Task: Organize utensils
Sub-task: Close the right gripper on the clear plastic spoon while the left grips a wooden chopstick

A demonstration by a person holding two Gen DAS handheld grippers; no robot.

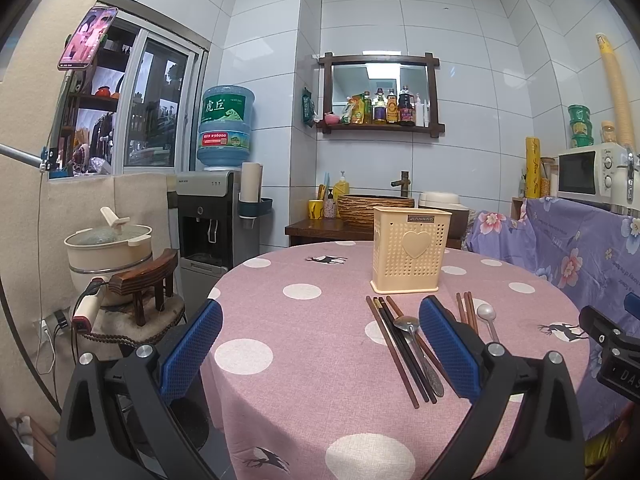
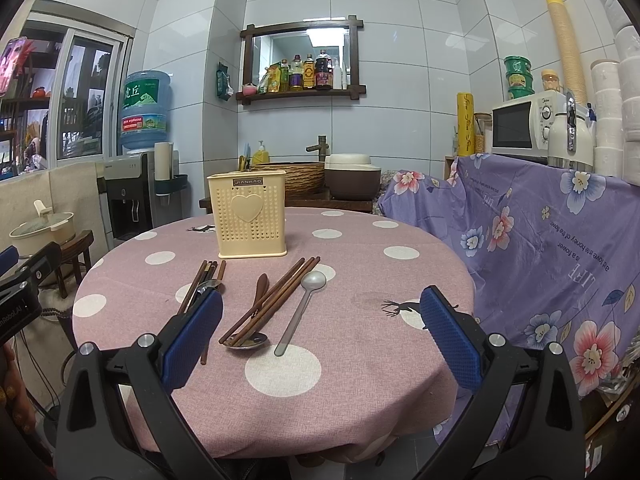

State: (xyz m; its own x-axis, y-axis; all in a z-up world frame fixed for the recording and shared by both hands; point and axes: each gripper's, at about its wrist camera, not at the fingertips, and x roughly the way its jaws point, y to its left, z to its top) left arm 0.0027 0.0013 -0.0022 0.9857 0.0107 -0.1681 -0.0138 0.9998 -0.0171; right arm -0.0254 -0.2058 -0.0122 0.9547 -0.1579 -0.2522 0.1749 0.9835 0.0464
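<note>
A cream perforated utensil holder (image 1: 411, 250) (image 2: 251, 215) with a heart on its front stands upright at the far side of the round table. In front of it lie two heaps. The left heap is brown and black chopsticks (image 1: 396, 348) (image 2: 198, 284) with a metal spoon (image 1: 416, 344). The right heap is brown chopsticks (image 2: 276, 298), a wooden spoon (image 2: 260, 290), a metal spoon (image 2: 247, 341) and a pale translucent spoon (image 2: 304, 304) (image 1: 489, 318). My left gripper (image 1: 320, 354) hangs open above the table's near left. My right gripper (image 2: 322, 342) is open too, with nothing between its fingers.
A pink polka-dot cloth (image 1: 320, 380) covers the table. A chair with a pot (image 1: 110, 244) stands to the left, and a water dispenser (image 1: 218, 216) beyond it. A purple floral cloth (image 2: 540, 240) drapes a counter at right, under a microwave (image 2: 528, 124). A sink counter (image 2: 296, 184) sits behind.
</note>
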